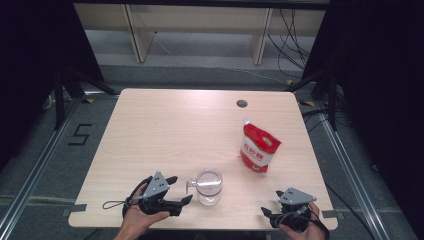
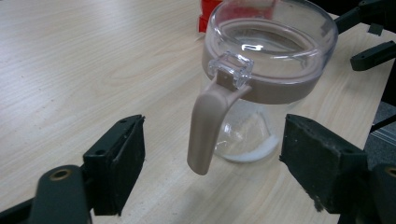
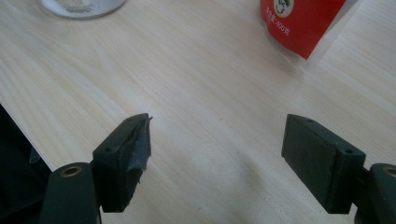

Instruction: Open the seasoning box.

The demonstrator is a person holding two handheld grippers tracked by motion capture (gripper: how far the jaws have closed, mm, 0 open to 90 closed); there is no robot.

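A clear glass jar (image 1: 209, 186) with a beige band, a clear lid and a beige handle (image 2: 210, 123) stands near the table's front edge; a little white powder lies in its bottom. My left gripper (image 1: 178, 190) is open just left of it, its jaws on either side of the handle without touching it (image 2: 212, 154). A red and white pouch (image 1: 258, 148) stands upright to the right of the jar, and its lower part shows in the right gripper view (image 3: 301, 25). My right gripper (image 1: 266, 211) is open at the front right edge, with bare table between its jaws (image 3: 217, 154).
The light wooden table (image 1: 170, 130) has a dark cable hole (image 1: 242, 103) near its far edge. Black frame legs and cables stand on the floor at both sides. The table's front edge runs close under both grippers.
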